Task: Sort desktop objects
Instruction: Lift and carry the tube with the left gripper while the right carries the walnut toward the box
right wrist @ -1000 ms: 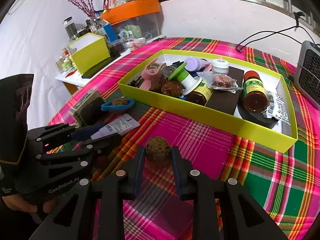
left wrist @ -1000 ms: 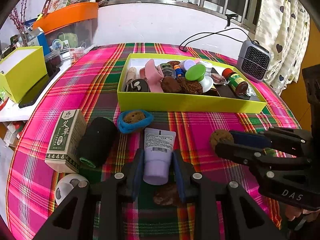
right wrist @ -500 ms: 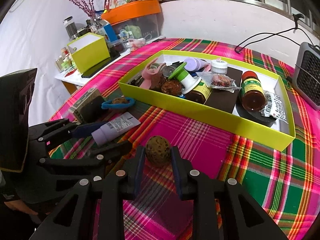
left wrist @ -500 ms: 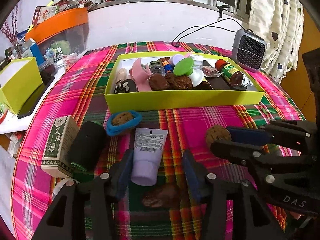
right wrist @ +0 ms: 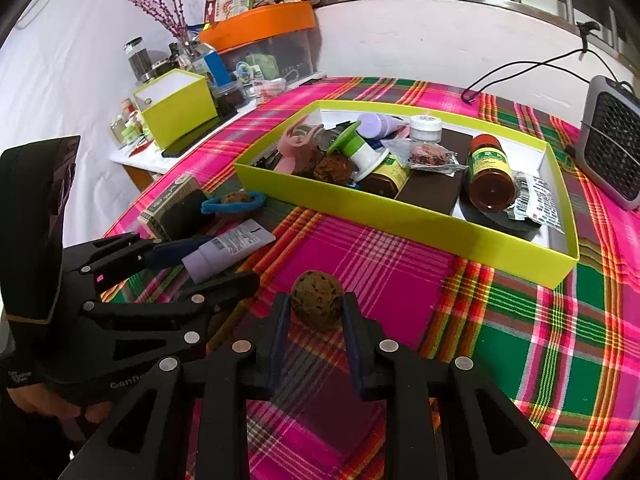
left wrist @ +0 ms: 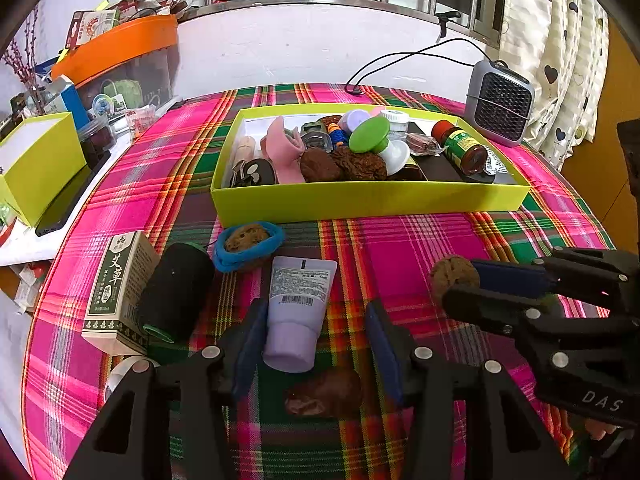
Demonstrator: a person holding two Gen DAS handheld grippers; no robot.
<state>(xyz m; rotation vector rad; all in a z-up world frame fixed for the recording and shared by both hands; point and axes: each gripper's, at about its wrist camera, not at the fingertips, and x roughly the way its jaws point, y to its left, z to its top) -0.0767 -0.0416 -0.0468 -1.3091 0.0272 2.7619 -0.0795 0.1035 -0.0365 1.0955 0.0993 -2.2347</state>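
The left hand-held gripper [left wrist: 316,332] has spread wide, releasing the lavender tube [left wrist: 298,312]. The right hand-held gripper [right wrist: 316,320] clamps a brown walnut [right wrist: 316,306].

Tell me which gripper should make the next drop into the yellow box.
Right. The right gripper is shut on the brown ball, with bare cloth between it and the box. The left gripper is open around the lilac tube, gripping nothing.
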